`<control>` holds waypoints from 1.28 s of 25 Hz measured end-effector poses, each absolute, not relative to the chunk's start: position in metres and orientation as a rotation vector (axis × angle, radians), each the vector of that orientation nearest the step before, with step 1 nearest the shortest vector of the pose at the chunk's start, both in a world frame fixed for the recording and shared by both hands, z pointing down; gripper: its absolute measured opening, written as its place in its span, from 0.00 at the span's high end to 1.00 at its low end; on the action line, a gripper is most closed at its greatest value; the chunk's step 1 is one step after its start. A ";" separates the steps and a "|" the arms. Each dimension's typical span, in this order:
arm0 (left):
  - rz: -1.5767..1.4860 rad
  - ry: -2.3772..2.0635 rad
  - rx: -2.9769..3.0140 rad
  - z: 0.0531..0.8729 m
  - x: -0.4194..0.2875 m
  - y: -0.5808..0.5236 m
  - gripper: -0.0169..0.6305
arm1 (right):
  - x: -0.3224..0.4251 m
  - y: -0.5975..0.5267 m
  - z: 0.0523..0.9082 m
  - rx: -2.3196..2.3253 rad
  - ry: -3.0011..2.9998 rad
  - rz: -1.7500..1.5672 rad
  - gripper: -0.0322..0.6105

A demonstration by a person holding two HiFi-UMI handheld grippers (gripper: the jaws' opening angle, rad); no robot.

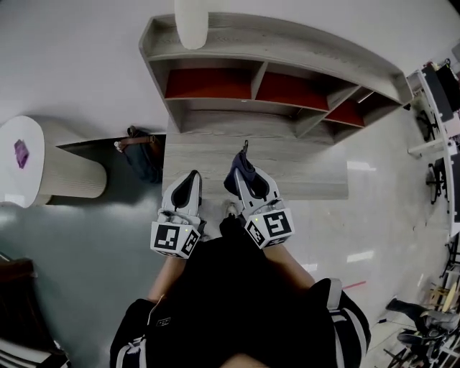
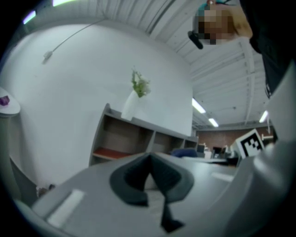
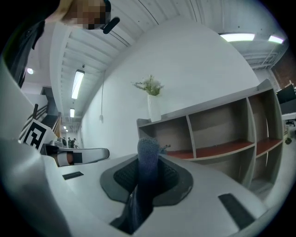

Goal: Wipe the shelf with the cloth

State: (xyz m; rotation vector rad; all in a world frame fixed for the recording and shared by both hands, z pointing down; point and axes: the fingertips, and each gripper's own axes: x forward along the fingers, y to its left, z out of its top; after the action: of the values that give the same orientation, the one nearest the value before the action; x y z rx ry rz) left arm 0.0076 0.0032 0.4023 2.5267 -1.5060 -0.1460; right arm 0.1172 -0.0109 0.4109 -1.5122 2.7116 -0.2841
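Note:
A grey shelf unit (image 1: 302, 44) with red-lined compartments stands against the white wall, and a low wood-grain ledge (image 1: 208, 154) runs in front of it. My right gripper (image 1: 247, 178) hangs over that ledge, shut on a dark blue cloth (image 1: 240, 169). In the right gripper view the cloth (image 3: 148, 150) sticks up between the jaws of the gripper (image 3: 148, 162), with the shelf (image 3: 217, 134) ahead to the right. My left gripper (image 1: 192, 177) is beside it on the left, shut and holding nothing. In the left gripper view its tips (image 2: 149, 158) meet, with the shelf (image 2: 138, 139) beyond.
A white vase (image 1: 192, 21) with a plant stands on the shelf's top left end. A round white table (image 1: 29, 180) with a purple item (image 1: 21, 152) is at the left. A dark bag (image 1: 144, 159) lies on the floor by the ledge. Racks and gear (image 1: 438, 100) crowd the right.

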 end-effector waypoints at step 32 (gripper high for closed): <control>-0.073 -1.259 2.618 0.415 -0.004 -0.177 0.97 | 0.152 -0.242 0.478 -2.075 2.549 -0.376 0.86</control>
State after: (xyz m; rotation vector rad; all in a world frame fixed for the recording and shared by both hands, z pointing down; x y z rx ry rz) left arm -0.0040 -0.1771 0.4147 2.6181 -1.2590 -0.0732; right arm 0.1521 -0.2419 0.4776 -2.0752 2.5486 -0.3761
